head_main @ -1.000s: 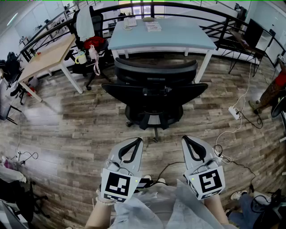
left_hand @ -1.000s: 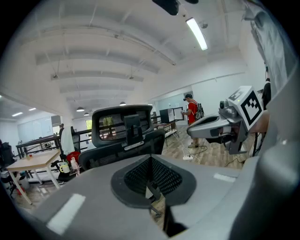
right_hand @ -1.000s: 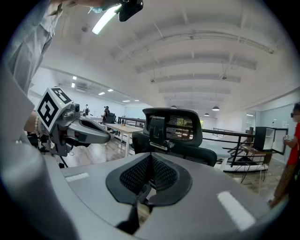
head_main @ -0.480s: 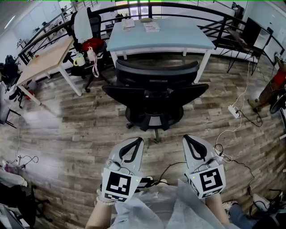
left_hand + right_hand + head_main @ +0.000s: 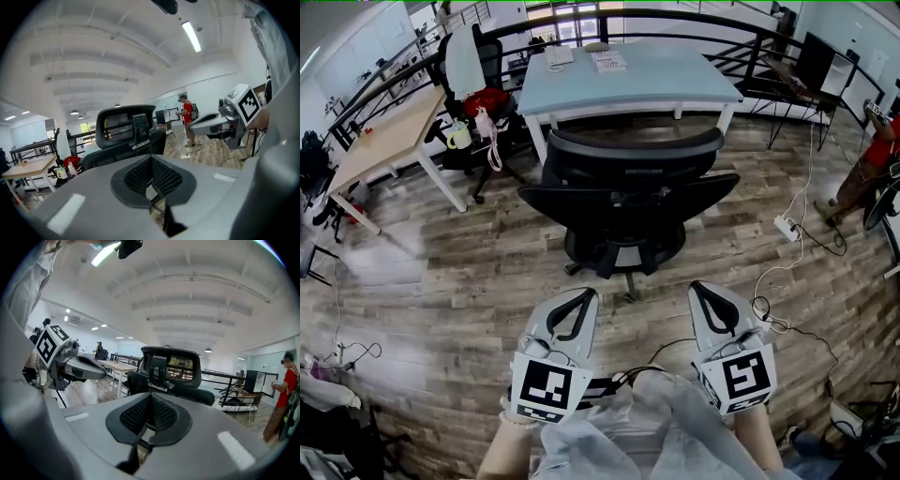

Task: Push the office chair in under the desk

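Office chair (image 5: 626, 202) likely heavy, free-rolling; push at stiff backrest. Left gripper (image 5: 573, 302), right gripper (image 5: 713, 298): jaws pressed together, empty.

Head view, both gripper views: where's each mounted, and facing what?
Head view: on the person's head, steeply down at office chair before desk; shows left gripper, right gripper, forearms.
Left gripper view: on left gripper, along shut jaws at chair back; right gripper alongside.
Right gripper view: mirrored, left gripper alongside.
All share the chair.

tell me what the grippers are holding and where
Nothing is held. The left gripper and right gripper are both shut and empty, not touching the chair.
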The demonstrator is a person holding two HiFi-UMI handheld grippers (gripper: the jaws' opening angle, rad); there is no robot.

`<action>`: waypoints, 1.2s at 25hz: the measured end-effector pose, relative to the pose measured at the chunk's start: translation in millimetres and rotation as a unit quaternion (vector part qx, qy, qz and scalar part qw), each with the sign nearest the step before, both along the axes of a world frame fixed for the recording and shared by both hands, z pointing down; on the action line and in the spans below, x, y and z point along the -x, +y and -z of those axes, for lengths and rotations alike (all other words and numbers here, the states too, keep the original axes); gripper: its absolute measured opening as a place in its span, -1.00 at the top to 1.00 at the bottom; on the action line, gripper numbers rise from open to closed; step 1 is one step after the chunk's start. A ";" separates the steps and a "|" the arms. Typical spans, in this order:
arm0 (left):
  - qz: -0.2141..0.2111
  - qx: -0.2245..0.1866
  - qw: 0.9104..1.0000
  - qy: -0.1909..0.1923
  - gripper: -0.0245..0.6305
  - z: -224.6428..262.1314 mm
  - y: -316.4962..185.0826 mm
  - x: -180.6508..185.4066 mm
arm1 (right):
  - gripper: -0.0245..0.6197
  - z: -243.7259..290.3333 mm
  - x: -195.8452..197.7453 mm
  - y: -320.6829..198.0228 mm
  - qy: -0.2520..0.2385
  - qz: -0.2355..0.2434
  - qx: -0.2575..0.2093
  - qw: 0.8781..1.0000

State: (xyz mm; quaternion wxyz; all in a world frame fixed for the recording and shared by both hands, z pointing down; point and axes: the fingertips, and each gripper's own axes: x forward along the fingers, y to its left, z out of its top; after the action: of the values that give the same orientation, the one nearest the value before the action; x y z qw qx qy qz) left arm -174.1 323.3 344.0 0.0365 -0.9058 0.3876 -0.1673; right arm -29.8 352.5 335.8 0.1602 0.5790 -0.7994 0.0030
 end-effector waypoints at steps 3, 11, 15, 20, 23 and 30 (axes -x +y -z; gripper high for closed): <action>-0.001 0.000 1.000 -0.001 0.91 -1.8 -2.7 6.5 | 0.90 -2.2 2.3 2.6 0.015 -0.007 0.005 1.000; 0.010 -0.010 1.000 -0.009 0.91 -4.1 -22.8 11.8 | 0.90 -3.6 -9.5 -10.5 0.033 -0.015 0.002 0.999; 0.019 -0.024 0.999 -0.011 0.92 1.1 -38.8 13.3 | 0.90 -0.9 -18.9 -28.9 0.039 -0.018 0.000 0.999; 0.039 -0.034 0.998 -0.023 0.91 4.3 -65.9 12.5 | 0.90 4.5 -33.2 -56.6 0.057 -0.012 -0.006 0.998; 0.046 -0.044 0.997 -0.031 0.91 6.7 -83.8 8.1 | 0.90 5.6 -44.7 -74.6 0.076 -0.008 -0.011 0.997; 0.043 -0.068 0.993 -0.087 0.91 6.0 -120.4 1.7 | 0.85 4.8 -68.0 -117.5 0.150 0.001 -0.012 0.989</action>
State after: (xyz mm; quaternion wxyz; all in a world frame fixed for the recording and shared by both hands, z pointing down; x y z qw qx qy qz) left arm -175.8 203.0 338.0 0.1244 -0.8657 0.4319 -0.2202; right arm 38.2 235.0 331.0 0.2713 0.5741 -0.7668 -0.0940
